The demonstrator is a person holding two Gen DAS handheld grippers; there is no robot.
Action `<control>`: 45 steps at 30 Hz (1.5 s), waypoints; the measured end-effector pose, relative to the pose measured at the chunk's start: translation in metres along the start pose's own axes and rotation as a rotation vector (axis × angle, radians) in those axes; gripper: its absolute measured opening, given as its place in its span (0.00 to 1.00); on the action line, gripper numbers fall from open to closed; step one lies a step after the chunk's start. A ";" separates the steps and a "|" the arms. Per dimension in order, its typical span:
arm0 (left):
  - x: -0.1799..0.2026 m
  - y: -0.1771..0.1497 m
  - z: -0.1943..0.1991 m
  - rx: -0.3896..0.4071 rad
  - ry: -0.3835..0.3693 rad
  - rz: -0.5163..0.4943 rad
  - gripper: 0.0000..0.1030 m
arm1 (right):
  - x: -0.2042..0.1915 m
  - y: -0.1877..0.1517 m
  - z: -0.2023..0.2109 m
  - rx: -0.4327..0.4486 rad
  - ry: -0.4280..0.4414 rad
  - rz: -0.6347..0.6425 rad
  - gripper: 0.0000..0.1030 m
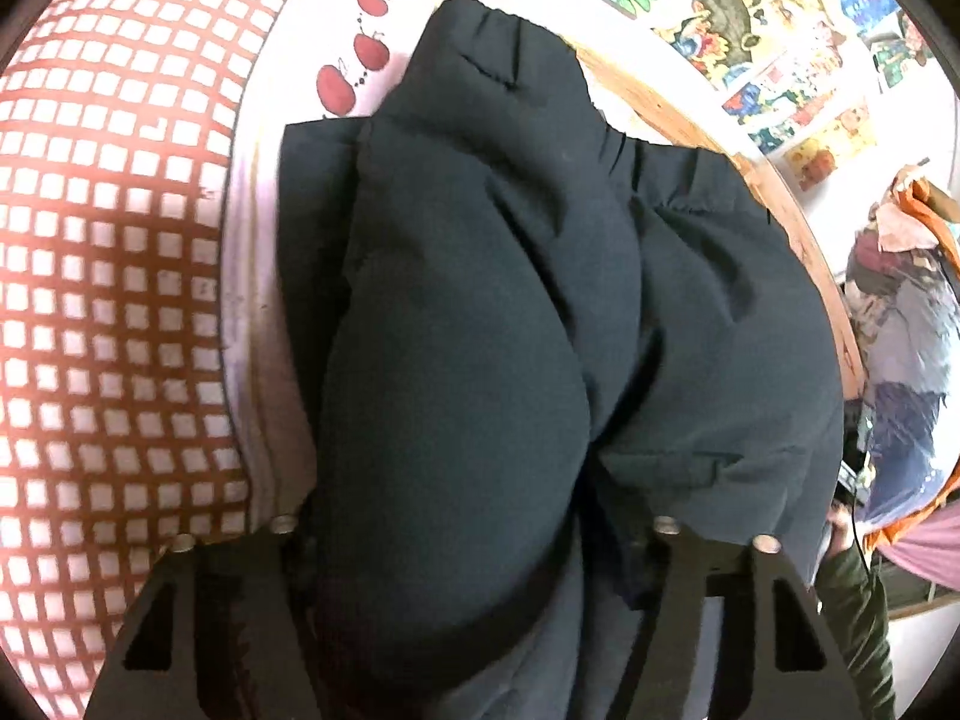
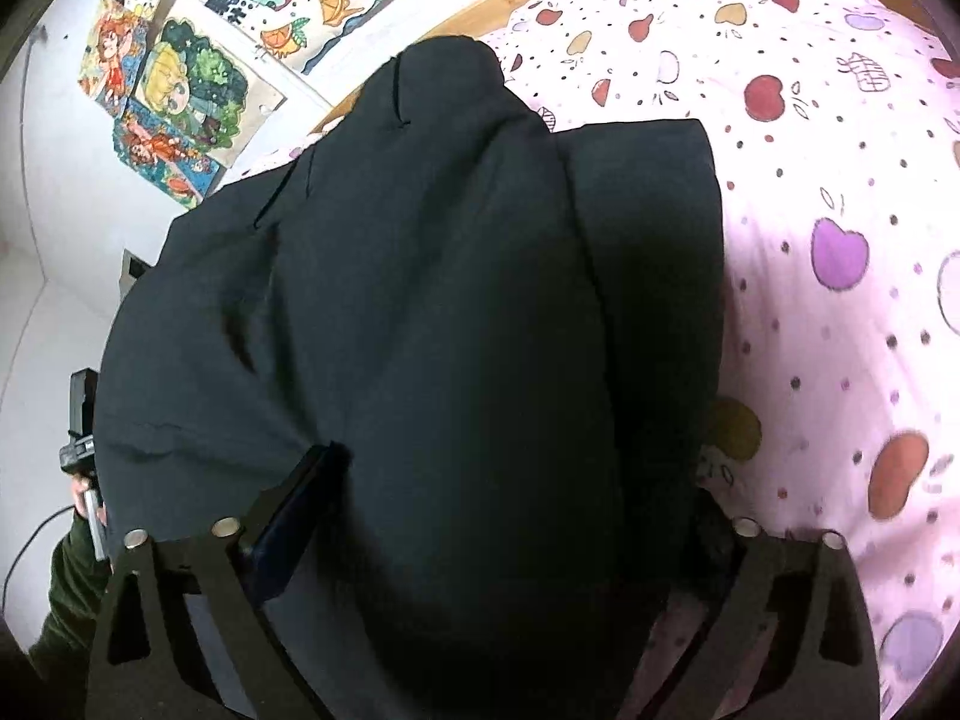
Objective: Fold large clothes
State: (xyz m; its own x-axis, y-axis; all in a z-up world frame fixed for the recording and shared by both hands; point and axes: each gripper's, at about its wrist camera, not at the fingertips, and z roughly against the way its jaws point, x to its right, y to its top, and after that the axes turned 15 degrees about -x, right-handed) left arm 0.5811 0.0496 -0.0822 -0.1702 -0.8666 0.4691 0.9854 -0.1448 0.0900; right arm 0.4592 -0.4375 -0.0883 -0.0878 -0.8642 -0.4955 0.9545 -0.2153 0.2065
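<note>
A puffy black jacket [image 1: 510,300] lies bundled on the bed, its thick folds filling most of both views. My left gripper [image 1: 474,528] is shut on a rounded padded fold that bulges up between its fingers [image 1: 282,546]. In the right wrist view the same jacket [image 2: 450,300] swells between the two fingers of my right gripper [image 2: 516,480]. Its left pad [image 2: 294,522] lies flat against the fabric, and the right finger is half hidden in the jacket's shadow. The jacket's lower part is hidden under both grippers.
The jacket rests on a white quilt with fruit prints [image 2: 840,210], beside a red-and-white checked pillow [image 1: 108,276]. A wooden bed frame [image 1: 798,228] and a wall with colourful drawings [image 2: 180,78] lie behind. A green sleeve [image 1: 852,606] and piled clothes [image 1: 900,312] sit at the right.
</note>
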 end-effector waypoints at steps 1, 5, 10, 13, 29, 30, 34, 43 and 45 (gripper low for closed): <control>0.001 -0.002 0.003 0.005 0.012 0.006 0.51 | -0.003 -0.002 0.002 0.008 -0.002 -0.003 0.79; -0.001 -0.016 0.017 0.030 0.051 0.028 0.36 | -0.018 -0.008 0.015 0.041 -0.044 -0.002 0.54; 0.006 -0.030 0.037 0.056 0.083 0.044 0.23 | -0.030 -0.011 0.034 0.084 -0.063 -0.012 0.28; 0.015 -0.037 0.051 0.078 0.107 0.039 0.19 | -0.044 -0.010 0.051 0.124 -0.080 0.005 0.19; 0.058 -0.114 0.117 0.128 0.067 -0.014 0.17 | -0.103 -0.048 0.176 0.271 -0.100 0.164 0.14; 0.068 -0.117 0.117 0.124 0.072 -0.015 0.17 | -0.102 -0.054 0.183 0.271 -0.106 0.166 0.13; 0.086 -0.146 0.125 0.115 0.092 -0.035 0.17 | -0.101 -0.077 0.203 0.257 -0.129 0.159 0.13; 0.097 -0.184 0.103 0.102 0.155 -0.029 0.17 | -0.090 -0.116 0.196 0.203 -0.128 0.141 0.14; 0.093 -0.189 0.094 0.098 0.163 -0.024 0.17 | -0.083 -0.120 0.185 0.183 -0.138 0.129 0.14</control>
State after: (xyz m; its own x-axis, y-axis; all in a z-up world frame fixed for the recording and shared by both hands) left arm 0.3776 0.0413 0.0269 -0.1819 -0.9305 0.3178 0.9740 -0.1262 0.1880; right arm 0.2990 -0.4241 0.0839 -0.0187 -0.9408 -0.3384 0.8937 -0.1674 0.4162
